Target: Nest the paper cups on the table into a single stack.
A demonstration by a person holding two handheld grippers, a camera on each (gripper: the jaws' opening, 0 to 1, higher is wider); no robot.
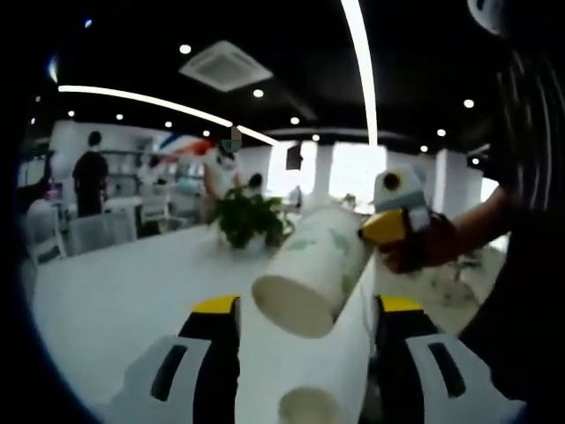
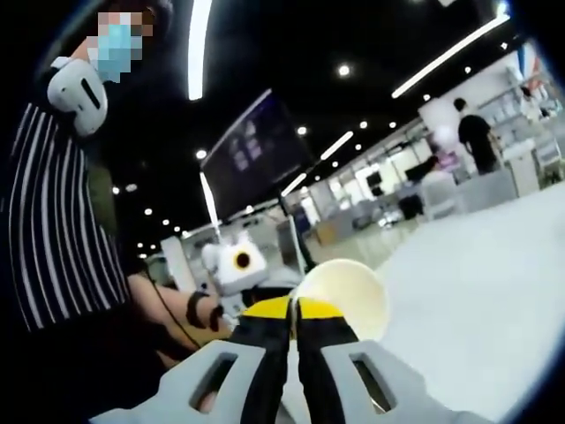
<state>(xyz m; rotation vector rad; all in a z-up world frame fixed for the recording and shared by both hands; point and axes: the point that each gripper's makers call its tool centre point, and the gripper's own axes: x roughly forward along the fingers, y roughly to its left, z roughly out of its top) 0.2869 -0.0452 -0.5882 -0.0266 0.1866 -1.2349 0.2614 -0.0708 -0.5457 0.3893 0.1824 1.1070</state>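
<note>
- Left gripper (image 1: 305, 331) jaws clasp a white paper cup stack (image 1: 309, 389) above the table (image 1: 115, 291).
- Right gripper (image 2: 294, 309), jaws pinched on a leaf-printed cup (image 1: 318, 269), angles it toward the stack; nesting looks unfinished.

In the left gripper view, the left gripper (image 1: 305, 309) stands with its yellow-tipped jaws spread wide, one on each side of a held stack. The right gripper (image 1: 381, 228) comes in from the right, gripped by the person's hand (image 1: 422, 245). In the right gripper view, the right gripper's (image 2: 293, 309) jaws are pressed almost together, pinching a rim.
</note>
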